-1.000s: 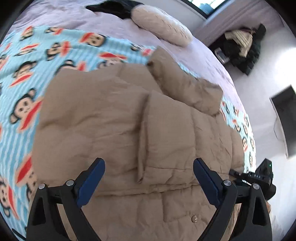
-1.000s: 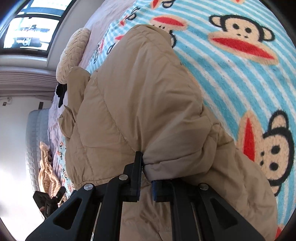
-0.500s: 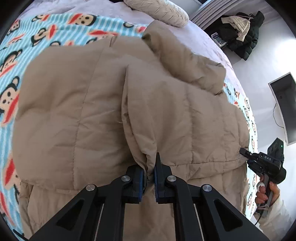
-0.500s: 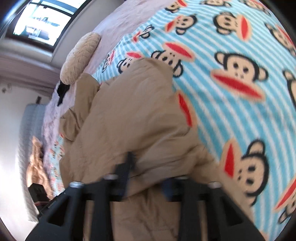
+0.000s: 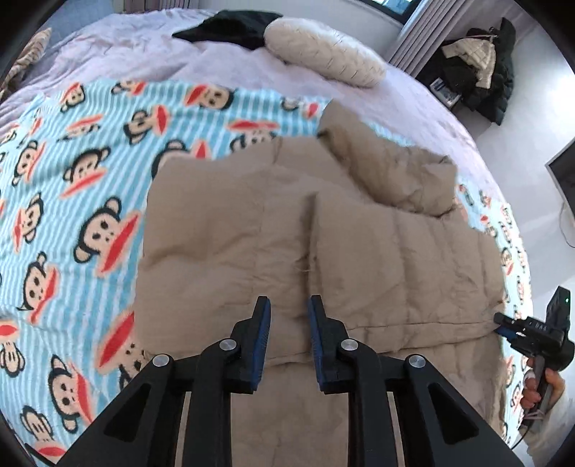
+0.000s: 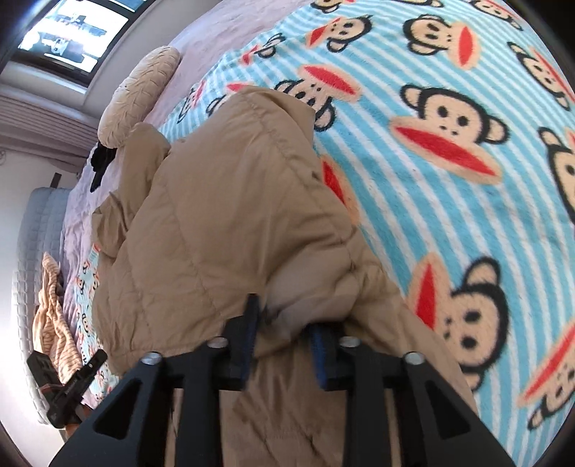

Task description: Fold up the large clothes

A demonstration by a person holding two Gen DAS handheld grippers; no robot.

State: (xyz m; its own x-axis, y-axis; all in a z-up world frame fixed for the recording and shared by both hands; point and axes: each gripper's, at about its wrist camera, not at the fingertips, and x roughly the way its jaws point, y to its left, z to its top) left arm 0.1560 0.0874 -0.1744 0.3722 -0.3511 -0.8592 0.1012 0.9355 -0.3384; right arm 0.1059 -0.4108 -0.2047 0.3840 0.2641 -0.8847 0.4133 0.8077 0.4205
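Observation:
A tan puffer jacket lies spread on the bed, its right panel folded over the middle and one sleeve lying across the top. My left gripper hovers over the jacket's lower middle. Its jaws are opening, with nothing pinched between the blue pads. My right gripper is at the jacket's side edge. Its jaws are opening too, and a puffed fold of fabric sits loosely between them. In the left wrist view a hand holds the right gripper at the jacket's right edge.
A blue striped blanket with monkey faces covers the bed under the jacket. At the head lie a white pillow and a black garment. Dark clothes are piled on the floor. A striped beige cloth lies by the far edge.
My left gripper closed on a fold at the jacket's middle, then let it go and lifted away. My right gripper's jaws, shut on the jacket's edge before, have spread apart.

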